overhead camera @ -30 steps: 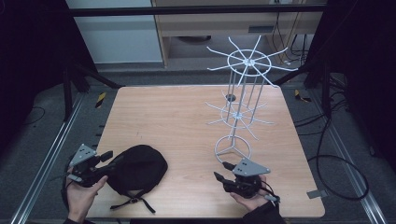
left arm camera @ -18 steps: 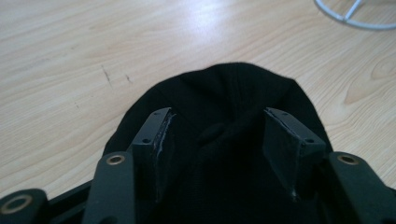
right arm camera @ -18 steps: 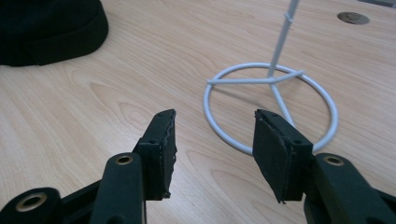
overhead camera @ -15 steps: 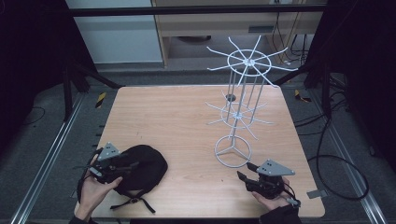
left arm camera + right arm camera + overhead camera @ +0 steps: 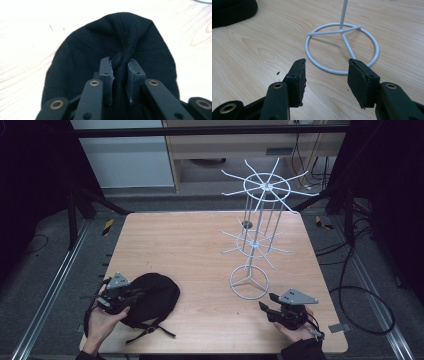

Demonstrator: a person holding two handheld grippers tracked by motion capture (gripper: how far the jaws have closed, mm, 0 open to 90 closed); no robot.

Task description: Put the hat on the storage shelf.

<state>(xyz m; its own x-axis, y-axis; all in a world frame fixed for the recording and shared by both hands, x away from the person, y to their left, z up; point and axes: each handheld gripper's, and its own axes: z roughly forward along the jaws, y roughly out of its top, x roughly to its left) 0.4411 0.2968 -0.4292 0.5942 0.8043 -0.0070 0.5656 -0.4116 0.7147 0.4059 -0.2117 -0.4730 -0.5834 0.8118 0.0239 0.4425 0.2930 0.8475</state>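
Lab: aluminium rails (image 5: 47, 295), cables (image 5: 360, 290), test table (image 5: 190, 240).

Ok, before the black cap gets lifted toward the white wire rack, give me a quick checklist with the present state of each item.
1. Left gripper on the black cap: ok. Its jaws have just been closing, and they now pinch a raised fold of fabric near the cap's edge.
2. Grip depth: cannot tell. The fold sits between the pads near their tips; how much fabric is caught is hidden.
3. Right gripper free: ok. Jaws open, nothing between them, low over the table near the rack's ring base.
4. White wire rack upright: ok, arms bare.
5. Cap strap: not ok. It trails loose on the table and might drag.
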